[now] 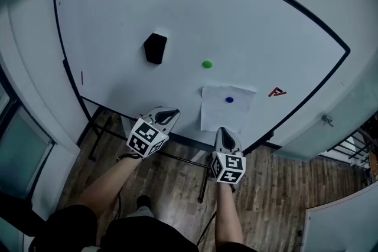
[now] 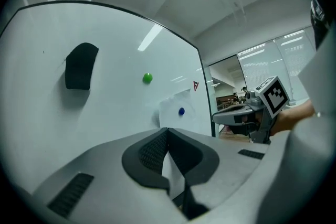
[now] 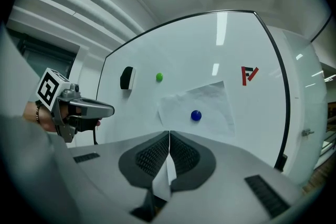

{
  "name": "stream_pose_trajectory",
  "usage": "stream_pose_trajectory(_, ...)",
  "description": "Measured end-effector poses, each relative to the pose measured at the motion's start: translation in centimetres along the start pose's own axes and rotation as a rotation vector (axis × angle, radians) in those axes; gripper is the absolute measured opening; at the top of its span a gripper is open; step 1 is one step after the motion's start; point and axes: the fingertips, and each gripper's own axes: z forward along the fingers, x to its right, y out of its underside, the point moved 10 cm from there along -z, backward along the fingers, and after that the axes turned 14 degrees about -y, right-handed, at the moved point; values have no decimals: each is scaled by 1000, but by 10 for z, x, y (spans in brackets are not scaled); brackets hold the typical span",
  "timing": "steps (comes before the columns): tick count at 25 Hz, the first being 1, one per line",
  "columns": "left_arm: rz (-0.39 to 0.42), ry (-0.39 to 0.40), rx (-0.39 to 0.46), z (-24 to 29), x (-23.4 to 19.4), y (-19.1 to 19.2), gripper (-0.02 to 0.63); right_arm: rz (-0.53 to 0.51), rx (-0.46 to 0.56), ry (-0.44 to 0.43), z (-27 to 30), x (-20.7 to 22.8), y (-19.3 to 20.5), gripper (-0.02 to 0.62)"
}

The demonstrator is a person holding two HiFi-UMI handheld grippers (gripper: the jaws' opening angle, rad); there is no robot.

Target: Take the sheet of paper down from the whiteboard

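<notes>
A white sheet of paper (image 1: 224, 110) hangs low on the whiteboard (image 1: 118, 3), pinned by a blue round magnet (image 1: 230, 100). The sheet (image 3: 202, 105) and its blue magnet (image 3: 196, 115) fill the middle of the right gripper view, and the sheet (image 2: 176, 113) also shows in the left gripper view. My right gripper (image 1: 226, 134) is shut and empty just below the sheet's lower edge. My left gripper (image 1: 170, 113) is shut and empty, left of the sheet, short of the board.
A black eraser (image 1: 155, 48) and a green magnet (image 1: 207, 64) stick to the board above the sheet. A red mark (image 1: 276, 92) lies to the right. The board's stand legs (image 1: 204, 183) rest on a wooden floor (image 1: 283, 198).
</notes>
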Motion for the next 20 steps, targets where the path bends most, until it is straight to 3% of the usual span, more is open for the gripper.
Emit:
stream_pose_trajectory(6, 7, 51, 13, 30, -17, 0, 20, 31, -6, 35, 26, 11, 0, 25)
stream_pose_trajectory(15, -72, 88, -10, 66, -12, 3, 20, 97, 10, 78, 36, 27, -1, 25)
stream_pose_trajectory(20, -53, 110, -9, 85, -5, 2, 20, 99, 15, 91, 37, 38, -2, 25)
